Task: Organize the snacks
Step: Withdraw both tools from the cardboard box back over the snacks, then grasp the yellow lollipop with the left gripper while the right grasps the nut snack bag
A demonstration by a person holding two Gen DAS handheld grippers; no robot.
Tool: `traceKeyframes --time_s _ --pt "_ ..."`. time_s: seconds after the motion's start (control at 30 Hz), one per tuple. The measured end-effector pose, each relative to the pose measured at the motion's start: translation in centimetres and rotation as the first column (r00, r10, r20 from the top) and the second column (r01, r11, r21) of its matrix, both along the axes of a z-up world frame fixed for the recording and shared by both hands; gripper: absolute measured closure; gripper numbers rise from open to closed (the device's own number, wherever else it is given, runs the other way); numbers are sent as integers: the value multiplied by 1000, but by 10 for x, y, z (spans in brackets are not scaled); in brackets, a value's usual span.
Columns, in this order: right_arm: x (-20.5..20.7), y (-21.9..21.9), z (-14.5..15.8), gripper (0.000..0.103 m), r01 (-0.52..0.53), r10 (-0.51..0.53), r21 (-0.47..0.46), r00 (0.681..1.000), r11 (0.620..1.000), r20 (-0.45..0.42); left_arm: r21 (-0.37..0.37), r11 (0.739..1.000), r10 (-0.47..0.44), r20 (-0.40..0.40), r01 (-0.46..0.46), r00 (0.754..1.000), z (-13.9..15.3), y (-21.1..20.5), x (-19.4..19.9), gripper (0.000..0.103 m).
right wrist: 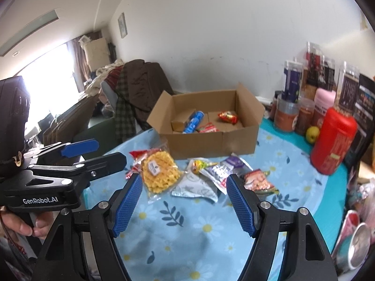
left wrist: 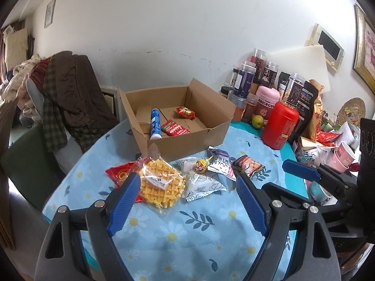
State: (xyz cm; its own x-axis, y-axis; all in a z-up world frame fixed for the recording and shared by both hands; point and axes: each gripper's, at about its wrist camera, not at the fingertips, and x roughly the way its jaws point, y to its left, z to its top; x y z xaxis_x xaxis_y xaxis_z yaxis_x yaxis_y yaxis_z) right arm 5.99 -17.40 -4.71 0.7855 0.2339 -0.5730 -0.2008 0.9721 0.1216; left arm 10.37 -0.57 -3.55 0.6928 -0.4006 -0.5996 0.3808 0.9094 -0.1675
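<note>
both grippers, left gripper [left wrist: 187, 182] and right gripper [right wrist: 184, 182], hover spread, level.

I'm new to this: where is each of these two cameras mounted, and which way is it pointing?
Left wrist view: sits on the left claw, looking forward over the floral tablecloth at the snack pile and cardboard box; the right claw's blue fingers poke in from the right.
Right wrist view: sits on the right claw, facing the same way; the left claw and the person's hand show at left.
Shared: box, waffle pack, lollipop, red canister.
</note>
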Motion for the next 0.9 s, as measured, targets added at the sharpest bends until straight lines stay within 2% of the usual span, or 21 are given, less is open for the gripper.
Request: traceKeyframes --time_s 0.43,0.9 --pt "27 -26 -38 28 57 -56 2 994 998 -96 -10 1000 -21 -93 20 995 -38 -24 28 19" --pt "69 -68 -65 28 144 -149 -42 975 989 -166 52 997 -47 -102 52 994 -63 -62 76 19"
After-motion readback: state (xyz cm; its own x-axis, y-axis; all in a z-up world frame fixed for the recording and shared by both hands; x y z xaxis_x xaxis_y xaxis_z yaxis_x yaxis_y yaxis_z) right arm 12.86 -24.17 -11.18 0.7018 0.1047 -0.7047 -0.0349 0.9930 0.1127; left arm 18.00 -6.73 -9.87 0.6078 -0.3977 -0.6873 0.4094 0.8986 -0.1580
